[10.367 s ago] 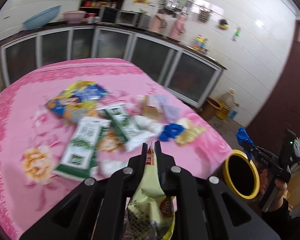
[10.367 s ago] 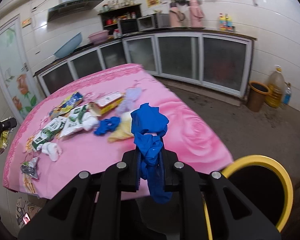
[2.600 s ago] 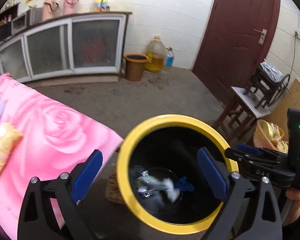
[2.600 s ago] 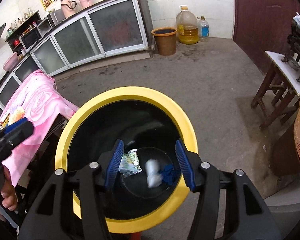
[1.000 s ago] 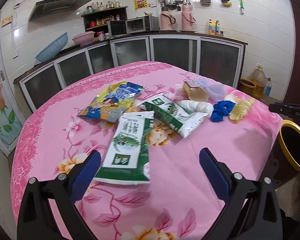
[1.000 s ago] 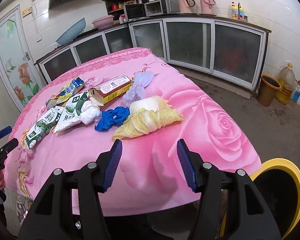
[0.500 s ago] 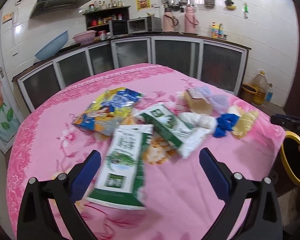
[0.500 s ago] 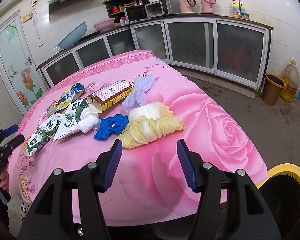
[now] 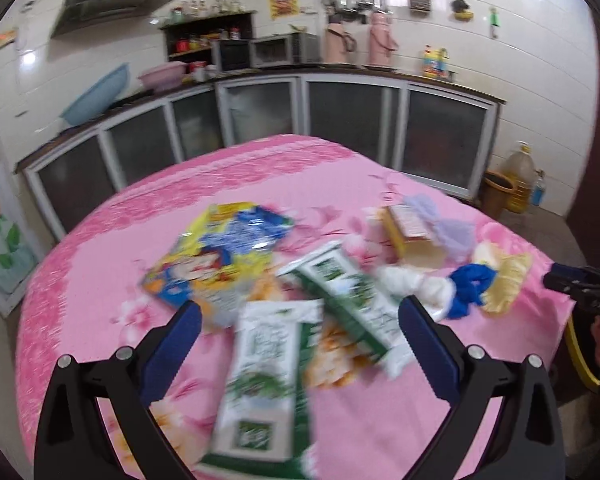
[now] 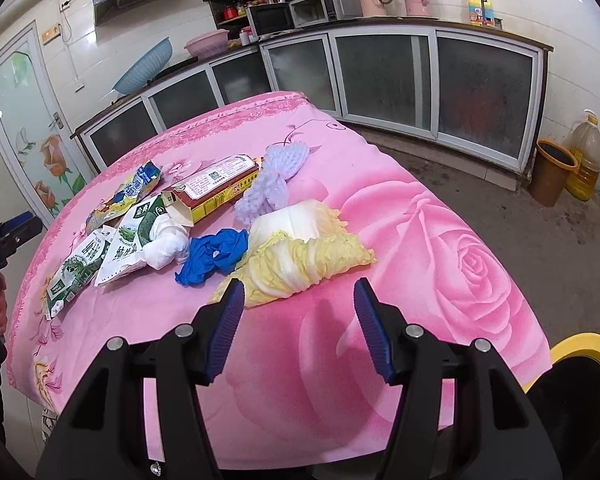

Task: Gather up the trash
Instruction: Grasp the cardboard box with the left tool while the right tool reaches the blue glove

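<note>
Trash lies on the pink floral tablecloth [image 9: 100, 256]. My left gripper [image 9: 296, 328] is open and empty, just above a green-and-white milk packet [image 9: 264, 384]; a second one [image 9: 340, 292] lies beside it, with a yellow-blue snack bag [image 9: 220, 256] behind. My right gripper [image 10: 300, 308] is open and empty, close in front of the yellow-white cabbage leaves [image 10: 300, 252]. A blue glove [image 10: 216, 256], a white wad [image 10: 168, 244], a carton box [image 10: 216, 188] and a purple foam net [image 10: 276, 176] lie just beyond.
The yellow-rimmed black bin [image 10: 580, 368] stands off the table's right corner; its rim also shows in the left wrist view [image 9: 576, 352]. Kitchen cabinets [image 10: 380, 76] run behind. A brown bucket [image 10: 552, 176] and oil jug [image 10: 584, 156] stand on the floor.
Both grippers have moved forward and lower toward the trash: the left over the milk packets, the right toward the cabbage leaves. Both stay open and empty.
</note>
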### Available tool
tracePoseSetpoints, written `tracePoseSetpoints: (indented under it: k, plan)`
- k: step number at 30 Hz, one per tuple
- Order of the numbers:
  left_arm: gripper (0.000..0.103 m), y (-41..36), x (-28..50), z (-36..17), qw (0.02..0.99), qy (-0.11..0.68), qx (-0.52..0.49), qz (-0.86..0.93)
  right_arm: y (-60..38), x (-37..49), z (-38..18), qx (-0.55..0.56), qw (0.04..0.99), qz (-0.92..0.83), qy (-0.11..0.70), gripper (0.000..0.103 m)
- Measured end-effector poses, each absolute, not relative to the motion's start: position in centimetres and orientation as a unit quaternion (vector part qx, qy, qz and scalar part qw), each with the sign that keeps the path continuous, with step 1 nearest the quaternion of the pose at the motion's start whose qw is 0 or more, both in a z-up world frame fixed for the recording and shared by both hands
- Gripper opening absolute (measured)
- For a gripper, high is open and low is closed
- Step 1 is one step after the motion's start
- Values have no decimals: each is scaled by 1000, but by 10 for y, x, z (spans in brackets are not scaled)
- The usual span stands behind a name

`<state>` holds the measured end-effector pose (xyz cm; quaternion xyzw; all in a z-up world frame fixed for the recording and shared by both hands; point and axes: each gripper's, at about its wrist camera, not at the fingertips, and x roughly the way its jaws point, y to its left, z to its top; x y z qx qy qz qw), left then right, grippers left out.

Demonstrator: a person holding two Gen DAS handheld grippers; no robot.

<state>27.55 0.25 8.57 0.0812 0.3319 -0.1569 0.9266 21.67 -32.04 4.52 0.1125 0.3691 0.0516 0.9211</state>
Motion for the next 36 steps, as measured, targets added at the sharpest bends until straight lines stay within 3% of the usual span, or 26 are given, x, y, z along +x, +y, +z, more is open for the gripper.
tracePoseSetpoints:
  k: [12,31,34,36]
  plan:
    - [95,-113,338,44,882,366,216,-201,-330,231,43,121,920,64,368,54]
    - [95,-152,416,7,833,460,226,-210,-337,280,22,135,894,82,419,54]
    - [87,-155,424,4,830,470,212,-215,-336,281,21,129,893,86,422,54]
    - [72,-157,430,4,828,478,199,-217,-336,282,21,132,891,90,424,50]
